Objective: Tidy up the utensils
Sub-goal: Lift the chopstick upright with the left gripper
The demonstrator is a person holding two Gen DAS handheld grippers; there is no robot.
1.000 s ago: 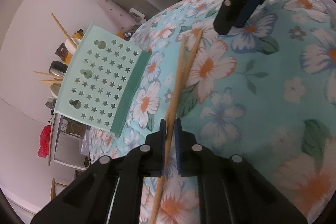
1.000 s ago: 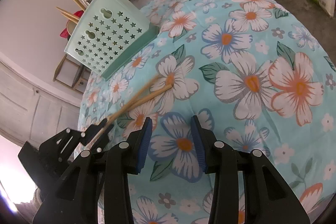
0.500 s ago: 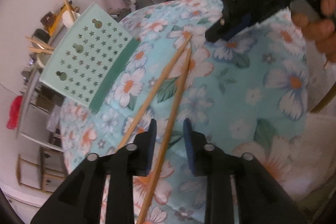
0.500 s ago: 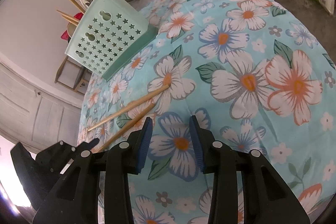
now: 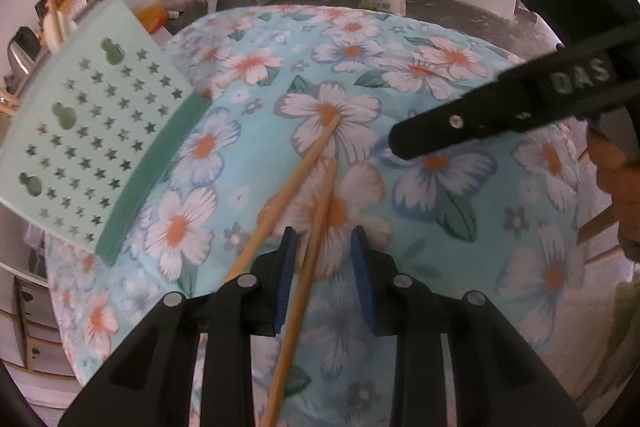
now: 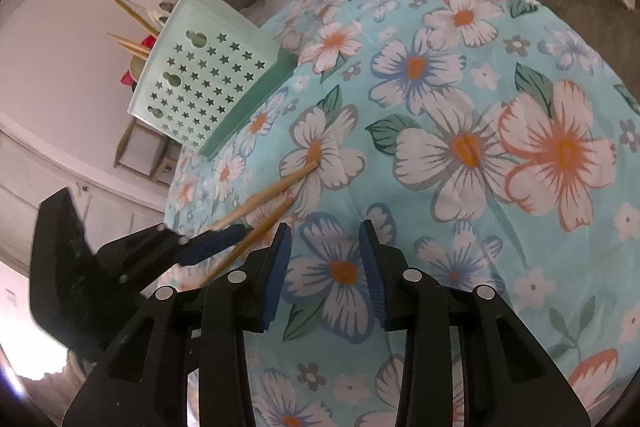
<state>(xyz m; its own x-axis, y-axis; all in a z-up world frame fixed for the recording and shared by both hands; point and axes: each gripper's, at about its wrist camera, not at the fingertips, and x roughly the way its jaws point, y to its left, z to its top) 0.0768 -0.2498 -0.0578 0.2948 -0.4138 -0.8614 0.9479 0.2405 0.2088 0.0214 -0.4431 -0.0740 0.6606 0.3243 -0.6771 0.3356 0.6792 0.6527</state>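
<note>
while parted, left gripper [image 5: 323, 269] straddles one chopstick [image 5: 308, 267] — ungripped

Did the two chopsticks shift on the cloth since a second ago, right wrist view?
Yes. The chopsticks were crossed near their tips over the white flower; now they lie apart, the lower one dropped back toward the left gripper.

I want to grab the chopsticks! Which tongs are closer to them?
Left. The left tongs are open with one of the chopsticks between them; the right tongs are open beside the pair over bare cloth.
</note>
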